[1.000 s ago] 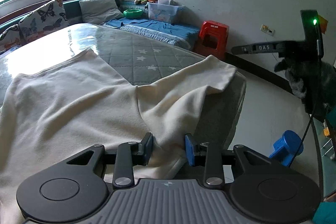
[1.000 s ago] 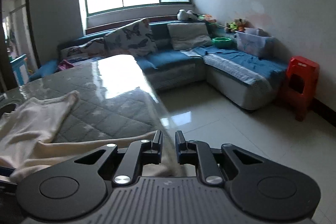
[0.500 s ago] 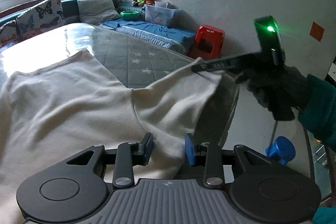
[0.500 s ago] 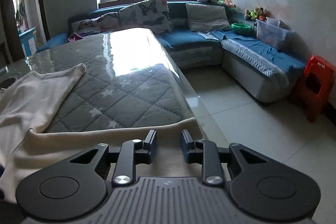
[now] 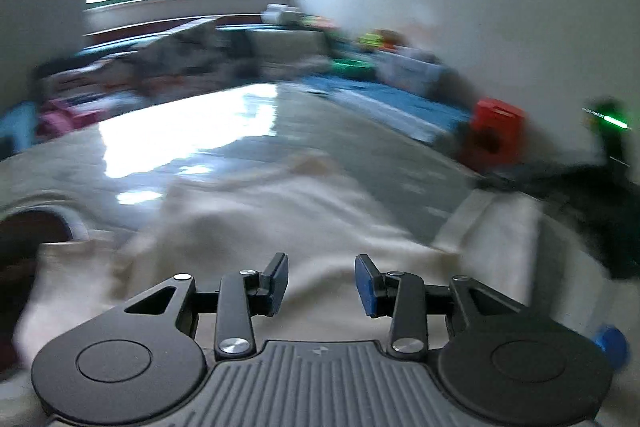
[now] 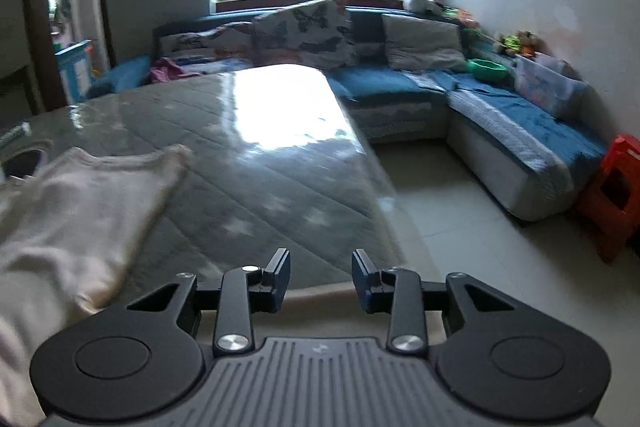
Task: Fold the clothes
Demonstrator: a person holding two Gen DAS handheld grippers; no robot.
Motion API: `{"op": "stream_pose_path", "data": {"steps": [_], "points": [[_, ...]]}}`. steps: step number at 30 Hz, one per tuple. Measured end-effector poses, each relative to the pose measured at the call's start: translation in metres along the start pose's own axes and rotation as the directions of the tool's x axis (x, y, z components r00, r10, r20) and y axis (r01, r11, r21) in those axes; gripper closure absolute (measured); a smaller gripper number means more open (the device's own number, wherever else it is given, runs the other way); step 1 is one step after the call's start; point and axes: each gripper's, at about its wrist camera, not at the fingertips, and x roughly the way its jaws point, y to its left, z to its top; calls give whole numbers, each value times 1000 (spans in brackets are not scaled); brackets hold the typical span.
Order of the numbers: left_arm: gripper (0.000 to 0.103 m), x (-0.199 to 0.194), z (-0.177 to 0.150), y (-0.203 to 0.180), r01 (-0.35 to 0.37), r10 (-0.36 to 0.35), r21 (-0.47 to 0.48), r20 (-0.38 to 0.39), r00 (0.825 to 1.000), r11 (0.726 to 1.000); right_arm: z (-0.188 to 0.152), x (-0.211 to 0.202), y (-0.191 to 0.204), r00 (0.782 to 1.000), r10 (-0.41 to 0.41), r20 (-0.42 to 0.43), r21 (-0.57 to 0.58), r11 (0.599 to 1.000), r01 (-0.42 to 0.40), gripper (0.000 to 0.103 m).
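A cream garment [image 5: 280,219] lies spread on the grey quilted table [image 5: 360,147]; this view is smeared by motion. My left gripper [image 5: 322,281] hovers open over the cloth, nothing between its blue pads. A dark gloved hand [image 5: 600,211] with a green light sits at the right, by a raised fold of the cloth. In the right wrist view the garment [image 6: 80,207] lies on the left. My right gripper [image 6: 320,277] is over the table's near edge, its jaws opening and empty. A cream strip [image 6: 320,297] shows just below them.
A blue corner sofa [image 6: 500,107] with cushions runs behind and to the right of the table. A red stool [image 6: 616,195] stands on the tiled floor [image 6: 460,227]. A clear storage box [image 6: 548,87] rests on the sofa. A dark round opening [image 6: 24,163] is at the table's left.
My right gripper's jaws have widened from nearly shut, and it has slid along the table's edge. The left view has swung round and blurred, with the gloved hand now lower at the right.
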Motion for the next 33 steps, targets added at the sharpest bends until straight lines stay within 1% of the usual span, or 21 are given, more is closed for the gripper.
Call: {"op": "stream_pose_path", "data": {"steps": [3, 5, 8, 9, 12, 13, 14, 16, 18, 20, 23, 25, 26, 29, 31, 33], "points": [[63, 13, 14, 33, -121, 121, -63, -1, 993, 991, 12, 4, 21, 998, 62, 9, -25, 998, -61, 67], [61, 24, 22, 53, -171, 170, -99, -12, 985, 980, 20, 9, 36, 995, 103, 14, -44, 994, -103, 64], [56, 43, 30, 74, -208, 205, -136, -36, 978, 969, 31, 19, 58, 988, 155, 14, -76, 985, -153, 63], [56, 49, 32, 79, -218, 213, -146, -49, 976, 965, 34, 23, 64, 986, 169, 10, -85, 982, -168, 63], [56, 64, 32, 85, -218, 208, -167, -77, 975, 962, 41, 35, 81, 980, 198, -4, -115, 974, -197, 63], [58, 69, 32, 86, -222, 211, -173, -82, 974, 959, 42, 38, 86, 978, 207, -8, -125, 970, -206, 63], [58, 73, 32, 87, -220, 207, -184, -87, 974, 958, 43, 42, 91, 976, 216, -13, -133, 967, -216, 63], [70, 78, 30, 91, -201, 185, -209, -95, 978, 957, 45, 48, 99, 973, 230, -22, -145, 962, -231, 62], [91, 81, 29, 94, -184, 168, -221, -91, 982, 958, 45, 53, 105, 972, 234, -30, -155, 959, -236, 62], [96, 79, 29, 91, -169, 157, -216, -70, 985, 962, 44, 59, 108, 970, 240, -39, -154, 958, -243, 62], [97, 69, 29, 79, -136, 135, -193, -20, 991, 972, 43, 63, 107, 970, 241, -45, -147, 958, -245, 62], [97, 59, 26, 66, -78, 81, -156, 10, 997, 985, 42, 64, 105, 969, 242, -48, -141, 959, -247, 62], [97, 56, 24, 59, -50, 52, -131, 13, 999, 990, 42, 65, 104, 969, 242, -50, -139, 959, -247, 62], [96, 52, 15, 37, 24, -24, -59, -7, 1000, 998, 40, 67, 101, 968, 243, -56, -131, 960, -248, 62], [94, 54, 8, 28, 56, -56, -21, -37, 998, 998, 39, 68, 100, 968, 244, -60, -125, 960, -250, 62], [92, 55, 2, 21, 73, -72, 11, -61, 996, 997, 38, 69, 102, 968, 244, -63, -124, 960, -251, 62]]}}
